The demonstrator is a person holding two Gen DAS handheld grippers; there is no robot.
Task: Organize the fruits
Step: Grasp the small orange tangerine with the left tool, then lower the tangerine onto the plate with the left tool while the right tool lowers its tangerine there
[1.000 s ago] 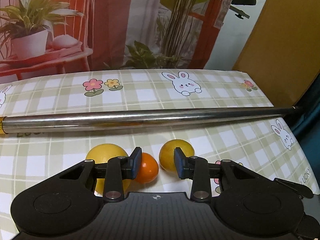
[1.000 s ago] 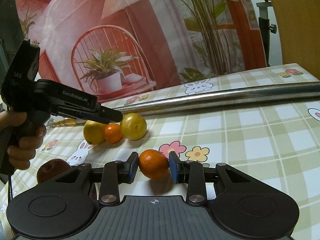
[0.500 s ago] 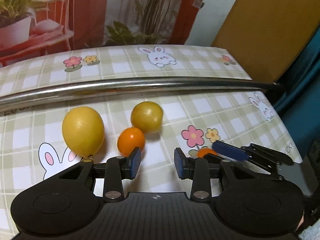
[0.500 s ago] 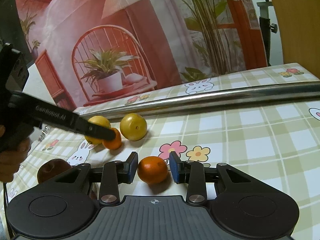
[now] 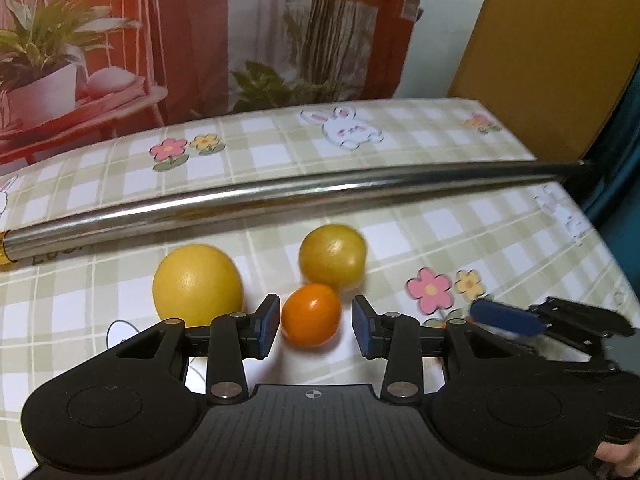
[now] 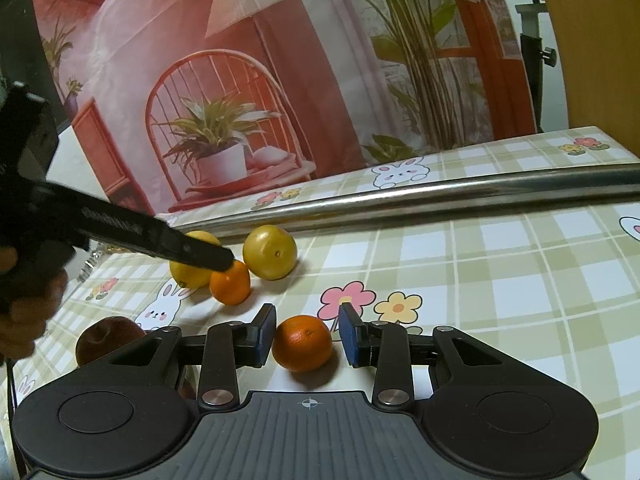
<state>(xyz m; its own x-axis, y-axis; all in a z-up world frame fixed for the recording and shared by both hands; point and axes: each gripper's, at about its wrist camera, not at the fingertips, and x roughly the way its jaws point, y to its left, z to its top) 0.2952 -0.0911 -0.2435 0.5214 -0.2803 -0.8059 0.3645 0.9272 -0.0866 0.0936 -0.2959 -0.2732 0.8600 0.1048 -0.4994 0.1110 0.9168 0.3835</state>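
Observation:
In the left wrist view my left gripper (image 5: 312, 326) is open around a small orange (image 5: 311, 315) on the table, pads clear of it. A yellow lemon (image 5: 197, 284) lies to its left and a yellow-green round fruit (image 5: 333, 257) just behind it. In the right wrist view my right gripper (image 6: 307, 336) is open around a second orange (image 6: 303, 343) resting on the cloth. The left gripper's finger (image 6: 160, 236) reaches over the first orange (image 6: 231, 288), beside the lemon (image 6: 191, 270) and round fruit (image 6: 270, 253). A dark red apple (image 6: 105, 338) lies at the left.
A long steel tube (image 5: 280, 200) lies across the checked tablecloth behind the fruit; it also shows in the right wrist view (image 6: 440, 196). A printed backdrop stands behind the table. The right gripper's finger (image 5: 508, 318) shows at the right of the left wrist view.
My right gripper has opened and let go of its orange, which now rests on the table. My left gripper pulled back, then shifted so the small orange sits between its open jaws.

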